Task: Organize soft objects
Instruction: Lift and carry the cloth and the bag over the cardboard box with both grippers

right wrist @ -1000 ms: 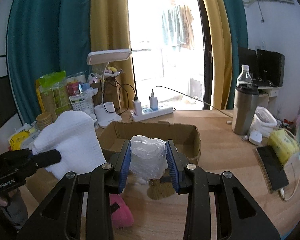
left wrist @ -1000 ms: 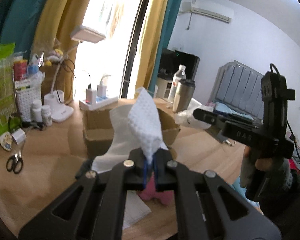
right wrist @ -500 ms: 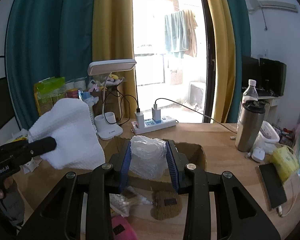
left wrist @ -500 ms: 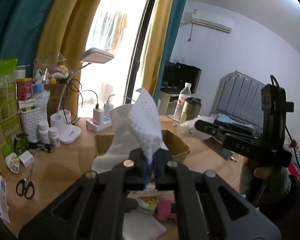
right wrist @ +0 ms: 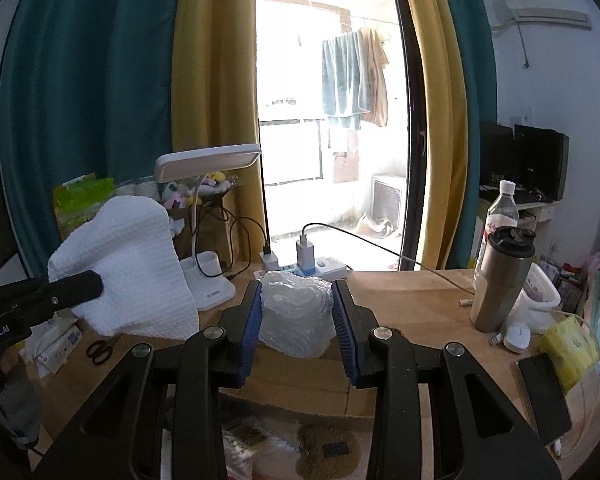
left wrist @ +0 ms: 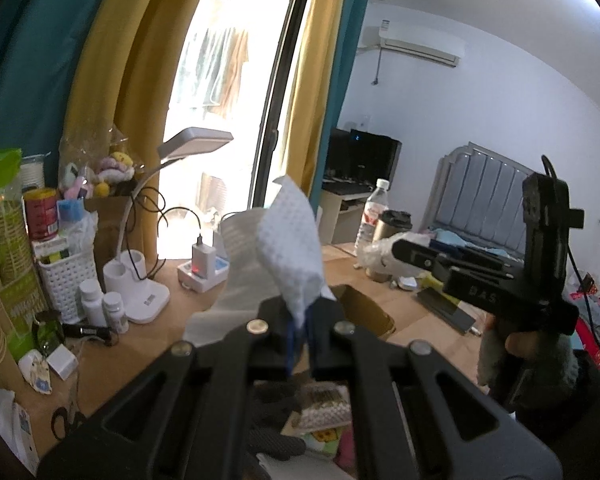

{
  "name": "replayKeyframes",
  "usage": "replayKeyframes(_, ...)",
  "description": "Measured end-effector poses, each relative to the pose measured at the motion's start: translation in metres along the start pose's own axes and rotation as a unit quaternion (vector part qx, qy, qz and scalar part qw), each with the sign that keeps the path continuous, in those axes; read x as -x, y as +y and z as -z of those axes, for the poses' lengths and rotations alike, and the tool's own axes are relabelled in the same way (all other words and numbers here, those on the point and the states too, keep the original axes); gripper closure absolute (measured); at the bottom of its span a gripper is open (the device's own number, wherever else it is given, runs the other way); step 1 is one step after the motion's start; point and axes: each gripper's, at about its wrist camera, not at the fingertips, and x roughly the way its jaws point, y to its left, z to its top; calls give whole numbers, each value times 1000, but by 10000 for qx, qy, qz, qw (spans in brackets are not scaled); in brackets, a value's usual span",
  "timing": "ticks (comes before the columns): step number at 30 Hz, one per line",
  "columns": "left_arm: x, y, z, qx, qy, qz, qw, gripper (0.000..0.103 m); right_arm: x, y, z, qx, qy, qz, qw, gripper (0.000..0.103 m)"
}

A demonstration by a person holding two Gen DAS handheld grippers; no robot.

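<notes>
Two soft items are in the air above a cluttered wooden tabletop [right wrist: 420,292] as a person sorts them with a hand-held tool in each hand. At the bottom centre of the left wrist view, the left tool [left wrist: 305,322] is pinched fully shut on a white waffle-weave cloth [left wrist: 290,248], which stands up from the jaws and drapes down behind them; in the right wrist view the same cloth billows at the left of the frame. The right tool [right wrist: 298,316], at lower centre of its own view, has its blue pads drawn in narrow against a crumpled clear plastic bag [right wrist: 296,312], squeezing it on both sides. Below and just behind both tools sits an open cardboard box [right wrist: 300,384], its near wall showing under the right tool, with a brown fuzzy pad [right wrist: 328,452] and other small soft pieces lying in front of it at the bottom edge. The step in hand appears to be the carry: both items are lifted clear, neither yet put away. The next move likely calls for bringing each load over the box opening, low enough that the loose cloth folds inside rather than catching the rim, then letting go one tool at a time.
</notes>
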Motion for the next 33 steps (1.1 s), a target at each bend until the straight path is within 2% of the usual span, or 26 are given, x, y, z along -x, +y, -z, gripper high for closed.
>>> replayKeyframes(11, -29, 18, -14, 205, 8, -86, 9998, 99, -18, -26, -5, -48, 49, 71, 10000, 66)
replayKeyframes(20, -67, 25, -19, 224, 208, -188, 9994, 99, -46, -57, 3, -261, 226, 117, 9993, 66)
replayKeyframes(33, -134, 39, 18, 457, 929, -296, 9942, 99, -83, -74, 28, -324, 639, -2, 9974, 66)
